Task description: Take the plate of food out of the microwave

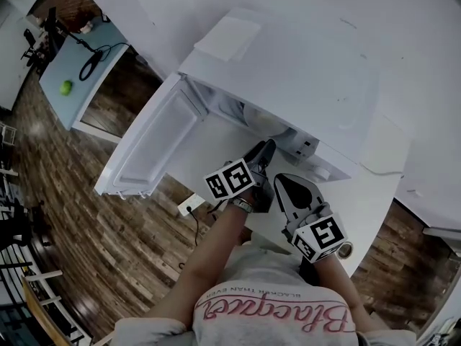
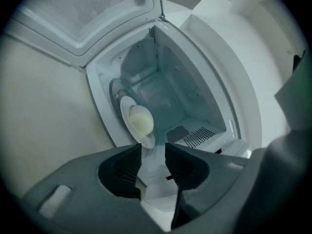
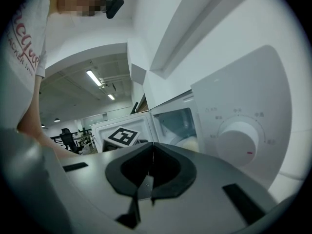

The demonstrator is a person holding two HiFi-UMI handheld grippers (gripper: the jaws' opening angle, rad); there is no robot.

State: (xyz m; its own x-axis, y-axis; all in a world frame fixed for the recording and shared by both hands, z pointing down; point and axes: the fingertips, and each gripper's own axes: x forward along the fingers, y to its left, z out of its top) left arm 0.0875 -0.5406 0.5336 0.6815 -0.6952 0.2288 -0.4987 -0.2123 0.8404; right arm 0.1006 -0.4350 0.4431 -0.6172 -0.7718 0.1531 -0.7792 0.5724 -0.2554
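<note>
Closest to me, my left gripper point(image 2: 153, 149) has its fingers point(image 2: 127, 165) a narrow gap apart with nothing between them, pointed into the open microwave point(image 2: 195, 91). The plate point(image 2: 125, 108) sits inside, near the front of the cavity, and carries a pale round lump of food point(image 2: 141, 120). Its rim lies just beyond the fingertips. My right gripper point(image 3: 152, 145) has its fingers pressed together, empty, near the dial point(image 3: 240, 143).

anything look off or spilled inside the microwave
Nothing stands out. The plate sits on the turntable inside the open microwave, with the pale food in one piece on it. No spill or damage shows.
</note>
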